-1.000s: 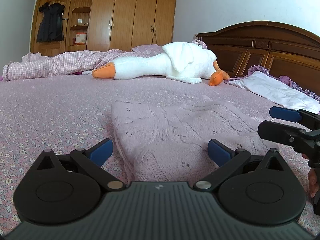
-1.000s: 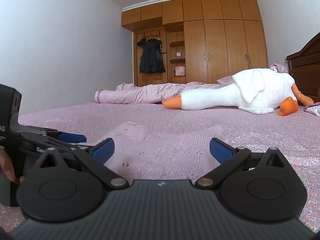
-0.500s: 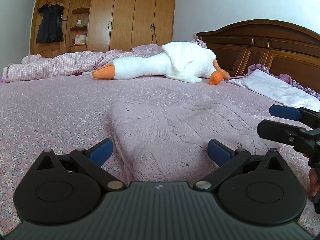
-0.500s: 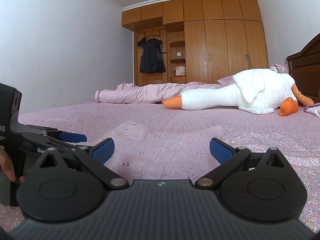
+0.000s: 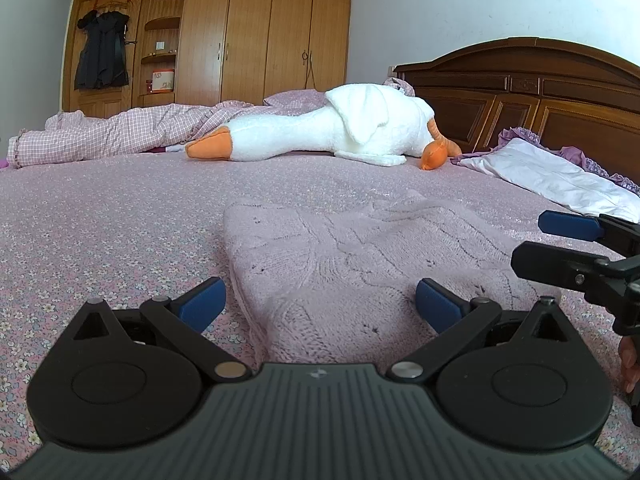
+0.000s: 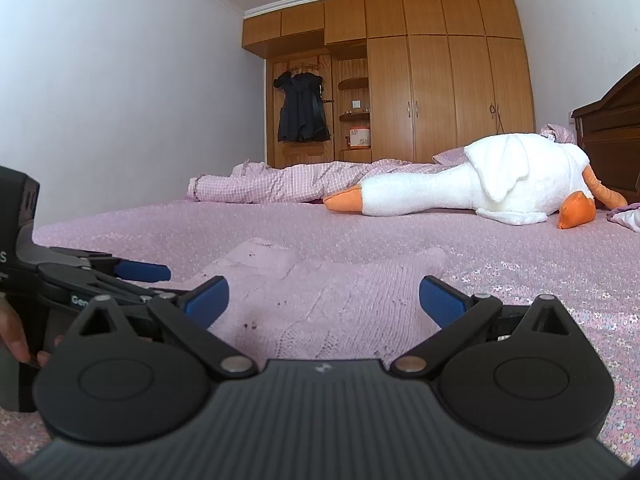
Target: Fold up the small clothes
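Pink knit (image 5: 360,256) flat on bed (image 5: 112,216), straight ahead of both grippers, near edge between fingers. Left gripper (image 5: 318,304): fingers wide apart, nothing held, low over near hem. Right gripper (image 6: 324,300): fingers likewise spread and empty, beside the left at the same hem. Goose (image 5: 320,132), quilt (image 5: 100,136) and pillow (image 5: 552,176) well apart at far side.

Risks, as judged: loose open stitch likely to snag on a fingertip or stretch under a pull; thin hem easy to miss, so bedsheet pinched along with it; uneven lift from the two sides likely to skew the fold; grippers close enough to knock together.

Against half a second back: hardly any change, same poses, same spread, knit unmoved.
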Demonstrator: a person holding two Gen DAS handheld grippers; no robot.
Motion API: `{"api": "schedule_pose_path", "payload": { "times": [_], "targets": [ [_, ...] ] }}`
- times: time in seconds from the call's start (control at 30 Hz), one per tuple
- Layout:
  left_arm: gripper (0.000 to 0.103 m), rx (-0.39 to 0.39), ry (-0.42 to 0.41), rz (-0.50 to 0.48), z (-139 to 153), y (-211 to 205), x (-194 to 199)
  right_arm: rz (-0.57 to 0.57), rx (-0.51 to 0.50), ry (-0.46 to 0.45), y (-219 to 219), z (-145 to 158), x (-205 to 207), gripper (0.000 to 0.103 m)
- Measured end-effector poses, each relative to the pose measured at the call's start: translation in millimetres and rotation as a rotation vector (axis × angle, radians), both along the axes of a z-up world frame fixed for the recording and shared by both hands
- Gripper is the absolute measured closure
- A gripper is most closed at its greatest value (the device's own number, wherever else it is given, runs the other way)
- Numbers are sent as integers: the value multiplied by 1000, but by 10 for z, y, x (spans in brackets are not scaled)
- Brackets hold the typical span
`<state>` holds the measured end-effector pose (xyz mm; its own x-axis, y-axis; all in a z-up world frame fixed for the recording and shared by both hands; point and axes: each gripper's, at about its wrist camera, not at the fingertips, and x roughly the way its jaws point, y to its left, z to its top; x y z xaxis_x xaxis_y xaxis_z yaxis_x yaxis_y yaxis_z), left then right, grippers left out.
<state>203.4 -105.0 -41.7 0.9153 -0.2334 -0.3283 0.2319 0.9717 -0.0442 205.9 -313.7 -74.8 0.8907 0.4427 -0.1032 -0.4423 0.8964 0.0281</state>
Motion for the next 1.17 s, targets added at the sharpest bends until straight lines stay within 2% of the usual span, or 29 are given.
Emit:
{"api": "schedule_pose_path", "payload": {
  "times": [1.17],
  "targets": [
    [0,-11,12,-8,-19,33,17,-2,-10,18,-1,-3,37,0]
  ]
}}
